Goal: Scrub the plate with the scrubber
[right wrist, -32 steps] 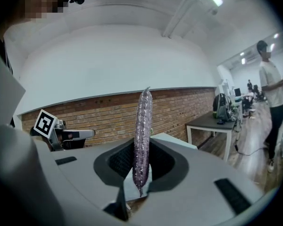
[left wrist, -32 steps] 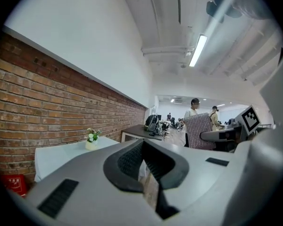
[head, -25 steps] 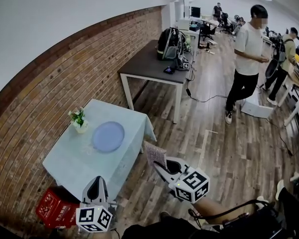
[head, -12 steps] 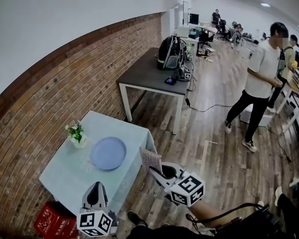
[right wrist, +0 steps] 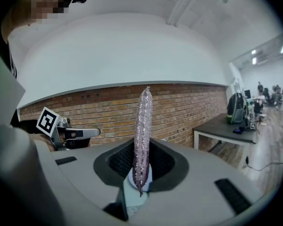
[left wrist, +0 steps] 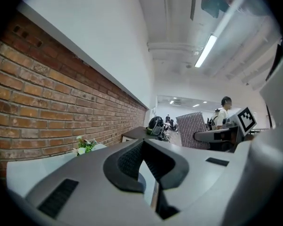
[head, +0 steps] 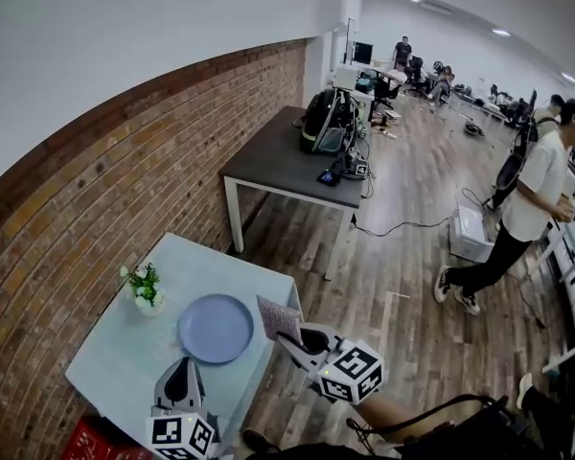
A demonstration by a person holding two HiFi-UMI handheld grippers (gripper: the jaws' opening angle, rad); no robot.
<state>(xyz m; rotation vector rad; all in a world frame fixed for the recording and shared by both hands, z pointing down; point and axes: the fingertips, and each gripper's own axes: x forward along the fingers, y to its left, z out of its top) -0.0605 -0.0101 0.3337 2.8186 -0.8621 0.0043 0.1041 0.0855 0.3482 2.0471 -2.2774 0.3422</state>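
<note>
Right gripper view alone shows the right tongs pinching the scrubber edge-on, a thin, upright, glittery strip. The left tongs are pressed together and empty. Head view adds the round lilac plate, flat on the bench near the scrubber.

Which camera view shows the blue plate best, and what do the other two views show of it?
The head view: the whole round plate lies in sight on the table. In the right gripper view only a pale blue patch shows behind the scrubber, probably the plate. In the left gripper view I cannot make it out.
</note>
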